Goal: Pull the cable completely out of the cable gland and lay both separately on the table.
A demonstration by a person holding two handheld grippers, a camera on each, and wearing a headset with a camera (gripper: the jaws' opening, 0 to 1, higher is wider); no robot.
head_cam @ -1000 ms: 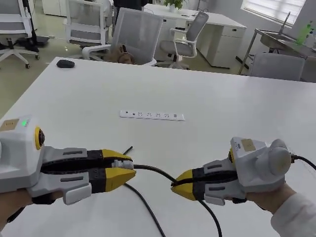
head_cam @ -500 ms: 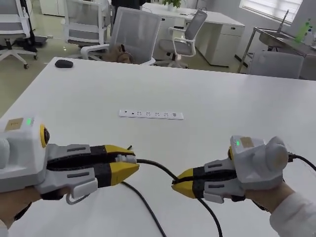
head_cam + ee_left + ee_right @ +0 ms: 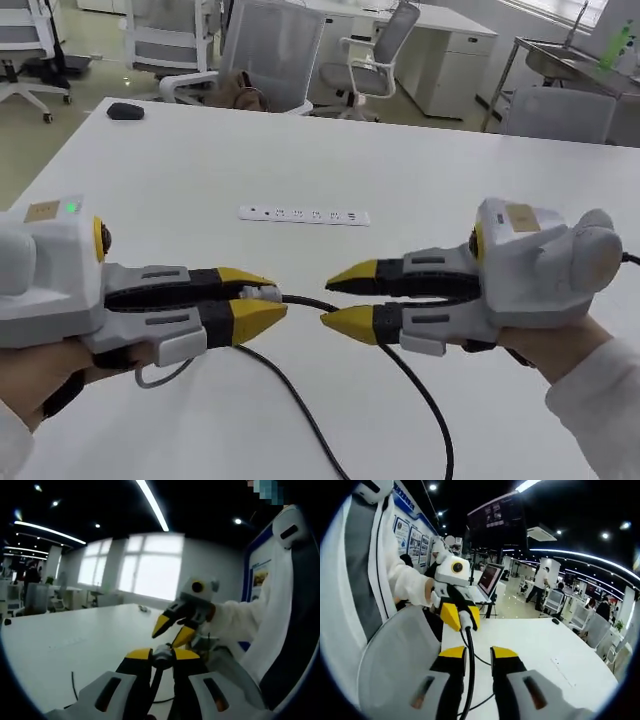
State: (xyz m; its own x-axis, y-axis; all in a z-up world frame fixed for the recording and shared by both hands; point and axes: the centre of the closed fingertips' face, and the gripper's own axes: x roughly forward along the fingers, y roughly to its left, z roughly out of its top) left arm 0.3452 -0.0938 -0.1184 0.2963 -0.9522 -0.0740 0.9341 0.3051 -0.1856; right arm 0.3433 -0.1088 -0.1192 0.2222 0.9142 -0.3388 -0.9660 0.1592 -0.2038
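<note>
A black cable [image 3: 410, 383] runs out of a small pale cable gland [image 3: 262, 293]. My left gripper [image 3: 276, 299] is shut on the gland just above the white table [image 3: 480, 200]. In the left gripper view the gland [image 3: 162, 653] sits between the yellow tips of the left gripper [image 3: 162, 656]. My right gripper [image 3: 328, 301] faces it tip to tip, jaws open, with the cable passing between them. In the right gripper view the cable [image 3: 469, 675] runs loose between the spread tips of the right gripper [image 3: 477, 654] toward the gland [image 3: 466, 622]. A second stretch of cable [image 3: 290, 410] trails toward the near edge.
A white power strip [image 3: 304, 215] lies mid-table beyond the grippers. A black mouse [image 3: 125, 111] rests at the far left corner. Office chairs [image 3: 262, 60] and desks stand behind the table's far edge.
The right gripper has opened and let go of the cable, then risen and moved left toward the left gripper's tips. The left gripper stays shut on the gland.
</note>
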